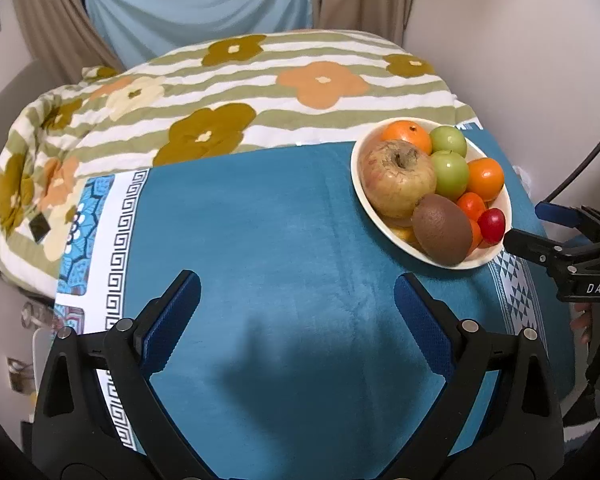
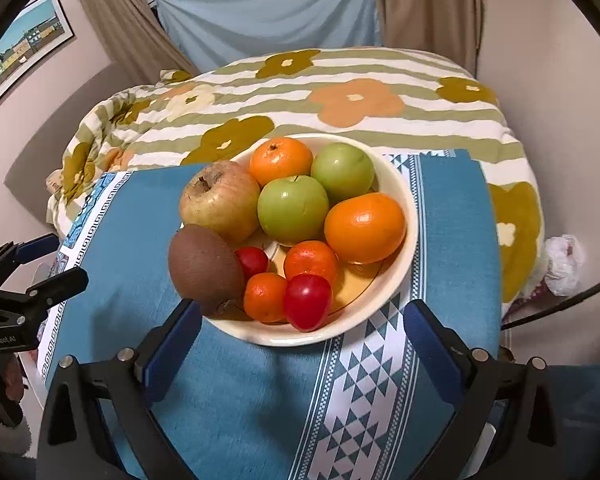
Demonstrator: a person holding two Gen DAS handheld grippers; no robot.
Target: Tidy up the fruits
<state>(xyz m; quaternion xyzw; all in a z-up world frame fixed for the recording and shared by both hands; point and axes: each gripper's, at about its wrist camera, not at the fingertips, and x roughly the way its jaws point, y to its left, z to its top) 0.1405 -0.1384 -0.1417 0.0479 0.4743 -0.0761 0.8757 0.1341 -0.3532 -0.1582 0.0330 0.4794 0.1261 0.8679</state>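
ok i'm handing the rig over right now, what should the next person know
Left gripper: open, empty, over bare blue cloth.
Right gripper: open, empty, just short of the bowl.
All the fruit sits in the bowl: apple, kiwi, two green fruits, oranges, small red ones.
Done: nothing taken out, judging by the cloth.
Left: all of the sorting.

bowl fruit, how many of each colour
In the bowl, seen from the right wrist:
orange: 4
green: 2
red: 2
brown kiwi: 1
yellowish wrinkled apple: 1
total: 10
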